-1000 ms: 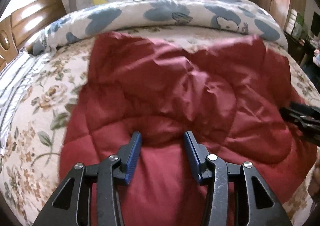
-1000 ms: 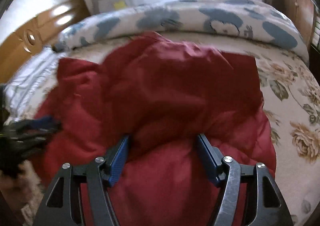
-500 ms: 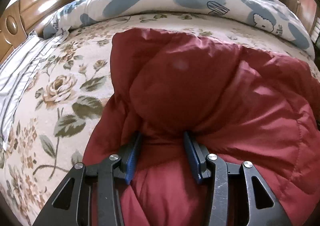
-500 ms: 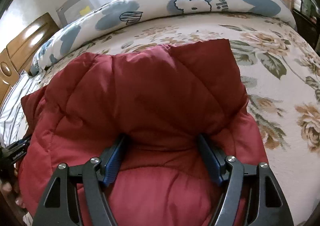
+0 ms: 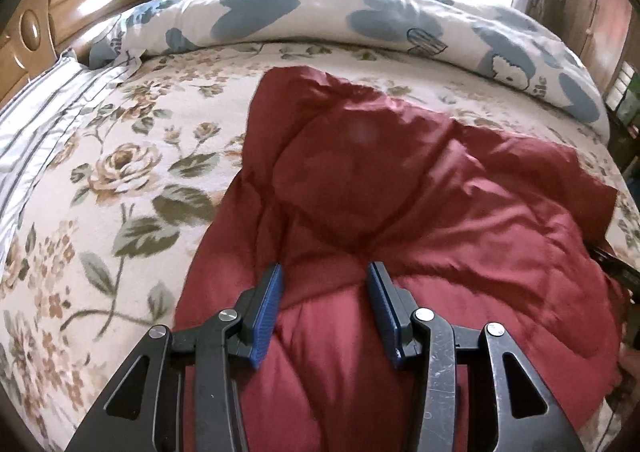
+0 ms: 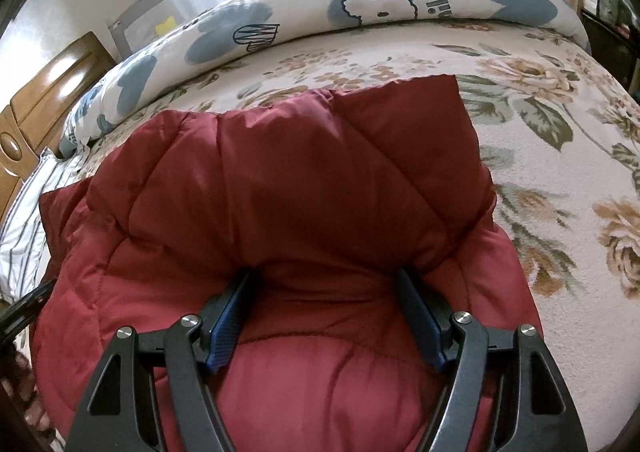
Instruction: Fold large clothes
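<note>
While the red quilted garment lies spread on the floral bed, the left gripper has its jaws apart above the fabric and holds nothing. The right gripper has wide jaws with a puffy fold between them; a firm hold I cannot tell.

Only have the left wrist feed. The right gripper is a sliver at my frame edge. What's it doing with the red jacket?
Observer: The right gripper has its fingers wide apart. The red jacket bulges between them and the fingertips are buried under the fold, so I can't confirm the grip.
Operator: Where's the jacket's right edge? It's cut off for me.
Observer: It's well on the bed. The floral bedspread shows beyond it.
</note>
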